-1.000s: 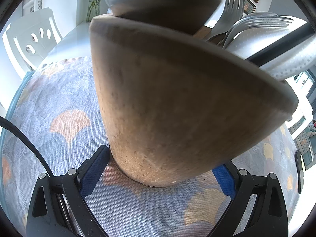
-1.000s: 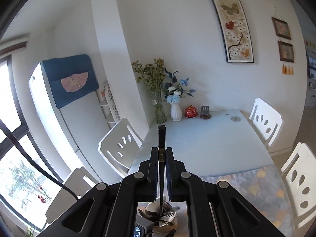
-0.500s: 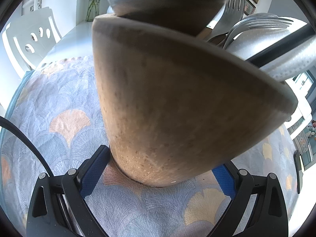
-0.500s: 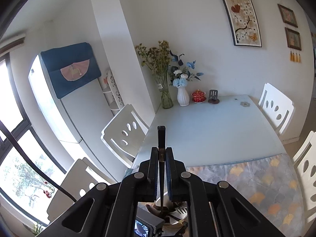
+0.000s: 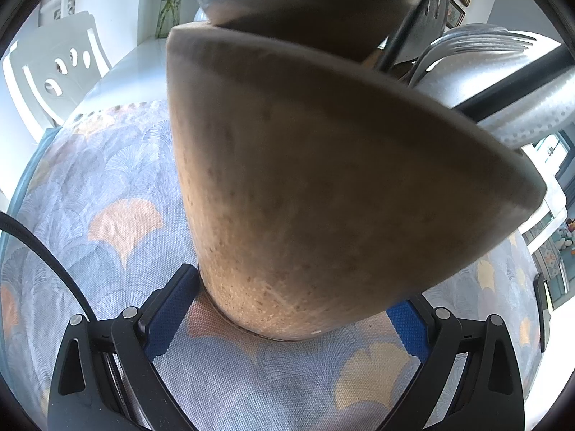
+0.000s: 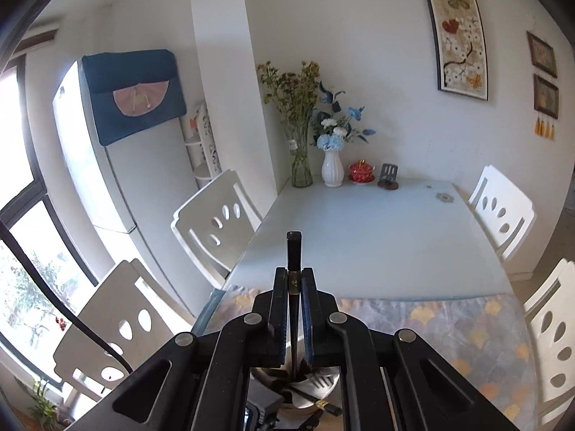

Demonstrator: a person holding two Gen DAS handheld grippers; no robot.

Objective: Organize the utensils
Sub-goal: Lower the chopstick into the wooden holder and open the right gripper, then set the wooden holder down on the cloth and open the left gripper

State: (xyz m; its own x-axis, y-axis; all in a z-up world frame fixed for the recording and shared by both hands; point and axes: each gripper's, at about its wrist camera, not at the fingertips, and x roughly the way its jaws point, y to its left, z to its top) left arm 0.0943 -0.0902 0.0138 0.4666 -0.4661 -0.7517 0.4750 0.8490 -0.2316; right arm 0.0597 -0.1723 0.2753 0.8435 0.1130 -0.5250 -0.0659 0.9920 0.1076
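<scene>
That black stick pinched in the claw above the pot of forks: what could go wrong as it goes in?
1. The pot already looks crowded with forks and a dotted metal utensil, so the black stick might jam against them instead of sliding in.
2. The right claw pinches the stick only along a short stretch; a knock might twist it loose.
3. The left claw sits around the pot's narrow base, so a sideways push higher up could tip it.

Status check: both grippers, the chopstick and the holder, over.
Left gripper braces holder on the cloth. Right gripper shut on black chopstick, above the holder. Forks crowd the opening.
</scene>
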